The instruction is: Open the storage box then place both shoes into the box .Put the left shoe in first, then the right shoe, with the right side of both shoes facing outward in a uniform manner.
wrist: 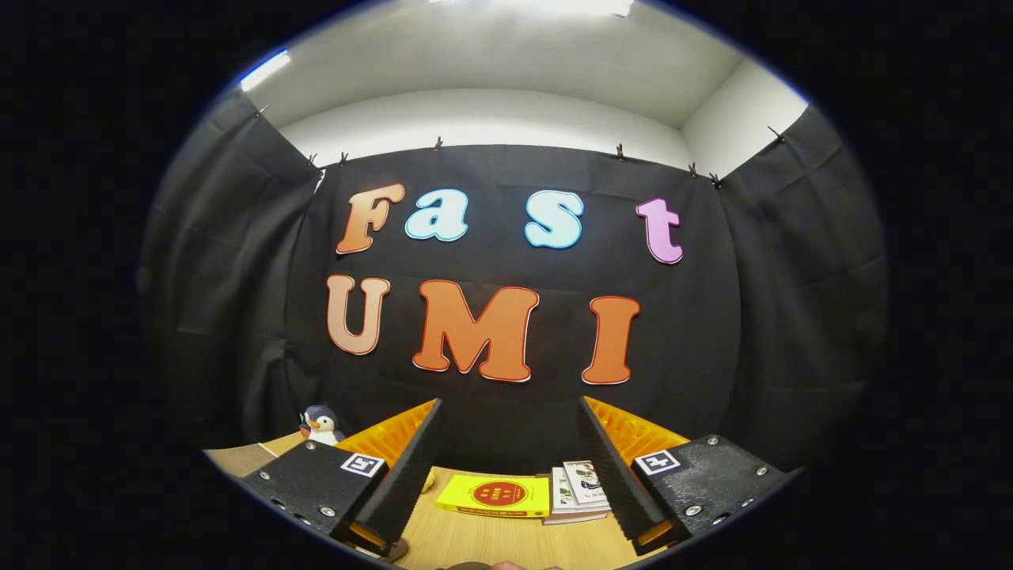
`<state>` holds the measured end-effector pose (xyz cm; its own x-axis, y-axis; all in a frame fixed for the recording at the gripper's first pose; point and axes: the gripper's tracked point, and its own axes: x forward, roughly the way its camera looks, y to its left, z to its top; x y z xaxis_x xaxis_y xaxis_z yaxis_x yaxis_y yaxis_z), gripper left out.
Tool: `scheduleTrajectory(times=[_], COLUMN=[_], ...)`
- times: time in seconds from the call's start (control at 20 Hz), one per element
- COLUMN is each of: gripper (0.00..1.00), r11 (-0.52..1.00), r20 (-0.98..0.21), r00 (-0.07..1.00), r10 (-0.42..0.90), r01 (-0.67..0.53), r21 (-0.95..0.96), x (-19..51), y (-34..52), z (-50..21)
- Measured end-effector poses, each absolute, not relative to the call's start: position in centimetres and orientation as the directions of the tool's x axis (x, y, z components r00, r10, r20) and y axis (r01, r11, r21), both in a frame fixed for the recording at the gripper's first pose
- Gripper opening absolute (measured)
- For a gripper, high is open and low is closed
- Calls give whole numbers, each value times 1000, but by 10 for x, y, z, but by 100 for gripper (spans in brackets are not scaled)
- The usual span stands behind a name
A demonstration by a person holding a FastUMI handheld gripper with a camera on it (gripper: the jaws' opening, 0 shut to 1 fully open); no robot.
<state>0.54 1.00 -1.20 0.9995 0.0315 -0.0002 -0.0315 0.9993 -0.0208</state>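
My gripper (509, 408) is held up and level, pointing at the booth's black back wall, with its two fingers (411, 467) spread wide apart and nothing between them. Below and between the fingers lies a wooden table (491, 542).
On the table between the fingers lies a yellow book (496, 495), and next to it on the right a small stack of booklets (576, 492). A penguin toy (320, 425) stands at the table's far left, beside the left finger.
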Motion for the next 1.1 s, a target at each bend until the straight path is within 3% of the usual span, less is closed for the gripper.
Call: scheduleTrajectory(times=[0.4, 1.1], gripper=[99, 98], r11=[996, 967], r20=[-42, -421], r00=[996, 871], r10=[84, 255], r01=[-84, -224], r21=[-17, 122], x=[12, -16], y=[33, 109], z=[-26, -162])
